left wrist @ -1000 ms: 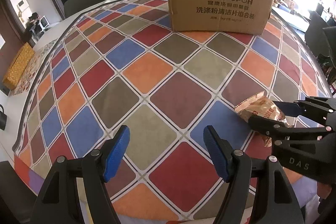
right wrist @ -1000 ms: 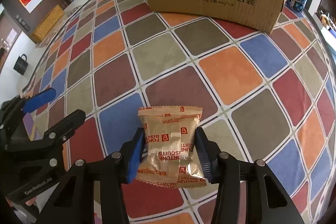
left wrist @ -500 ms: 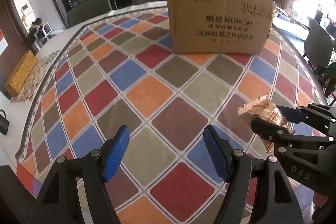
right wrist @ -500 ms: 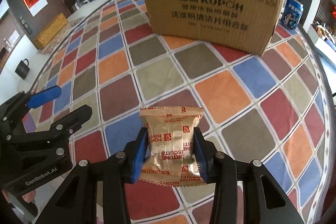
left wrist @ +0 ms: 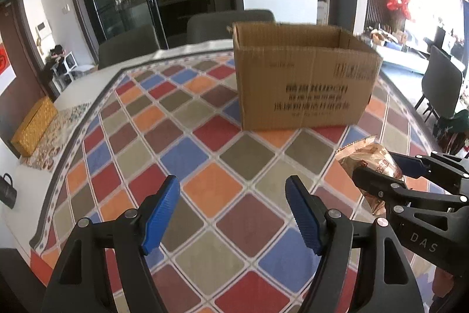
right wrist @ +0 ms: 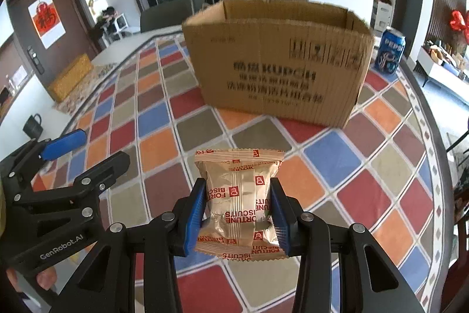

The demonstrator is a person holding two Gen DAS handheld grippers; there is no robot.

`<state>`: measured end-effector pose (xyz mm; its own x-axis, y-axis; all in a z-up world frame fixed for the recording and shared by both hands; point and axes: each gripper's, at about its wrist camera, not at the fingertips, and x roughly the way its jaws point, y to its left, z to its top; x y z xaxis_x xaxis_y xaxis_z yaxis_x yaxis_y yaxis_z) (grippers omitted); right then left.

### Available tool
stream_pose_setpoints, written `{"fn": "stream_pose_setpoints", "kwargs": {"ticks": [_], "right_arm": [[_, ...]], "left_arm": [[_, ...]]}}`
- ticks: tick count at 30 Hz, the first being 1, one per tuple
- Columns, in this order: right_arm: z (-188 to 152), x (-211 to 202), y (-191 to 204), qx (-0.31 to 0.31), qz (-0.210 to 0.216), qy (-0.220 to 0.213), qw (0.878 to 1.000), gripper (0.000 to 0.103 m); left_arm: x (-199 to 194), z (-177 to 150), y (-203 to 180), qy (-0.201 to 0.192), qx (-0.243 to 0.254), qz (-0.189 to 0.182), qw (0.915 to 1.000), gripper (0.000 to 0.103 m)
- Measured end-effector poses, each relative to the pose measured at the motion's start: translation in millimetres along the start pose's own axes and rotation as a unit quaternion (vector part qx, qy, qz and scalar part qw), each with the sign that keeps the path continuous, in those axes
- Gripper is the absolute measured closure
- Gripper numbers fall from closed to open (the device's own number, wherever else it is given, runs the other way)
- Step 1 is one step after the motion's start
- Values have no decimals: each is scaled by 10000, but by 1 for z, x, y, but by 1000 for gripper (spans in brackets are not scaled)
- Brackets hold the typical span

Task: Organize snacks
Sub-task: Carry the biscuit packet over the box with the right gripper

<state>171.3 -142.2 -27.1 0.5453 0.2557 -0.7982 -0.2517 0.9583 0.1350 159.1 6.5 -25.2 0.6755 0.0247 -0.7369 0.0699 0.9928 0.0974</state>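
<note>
A gold packet of Fortune Biscuits [right wrist: 239,195] hangs above the table, and my right gripper [right wrist: 239,210] is shut on its two sides. That packet [left wrist: 370,163] and the right gripper [left wrist: 390,176] also show at the right edge of the left wrist view. My left gripper [left wrist: 233,213] stands open with nothing between its blue pads, over the chequered tablecloth [left wrist: 205,154]. An open-topped cardboard box [right wrist: 278,60] stands beyond the packet; the same box [left wrist: 304,78] sits ahead and to the right of the left gripper. The box's inside floor is hidden.
A blue Pepsi can [right wrist: 391,50] stands to the right of the box. Grey chairs [left wrist: 228,25] line the table's far side. A yellow box [left wrist: 35,125] lies on a side surface at the left. The left gripper [right wrist: 63,166] shows at the left of the right wrist view.
Both grippers have risen and tilted up, so the box's open top and the room behind it now show. The biscuit packet went up off the table in the right gripper's hold.
</note>
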Motion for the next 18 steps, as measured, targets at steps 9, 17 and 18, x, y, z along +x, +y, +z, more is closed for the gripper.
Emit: {"fn": "stream_pose_setpoints", "kwargs": {"ticks": [9,17,18], "right_arm": [[32,-20,-11,136,-130,-524,9984,60],[59,-30,-19,147,-294,-909,9953,60],[61,-31,-20,148,-317,-943,9949,60]], "left_arm": [[-10,36,0,-483,20,59,9988,27],[-9,62,-1,-742,3,107,9972,25],[-7,66,-1,-753,-18,97,9971,25]]}}
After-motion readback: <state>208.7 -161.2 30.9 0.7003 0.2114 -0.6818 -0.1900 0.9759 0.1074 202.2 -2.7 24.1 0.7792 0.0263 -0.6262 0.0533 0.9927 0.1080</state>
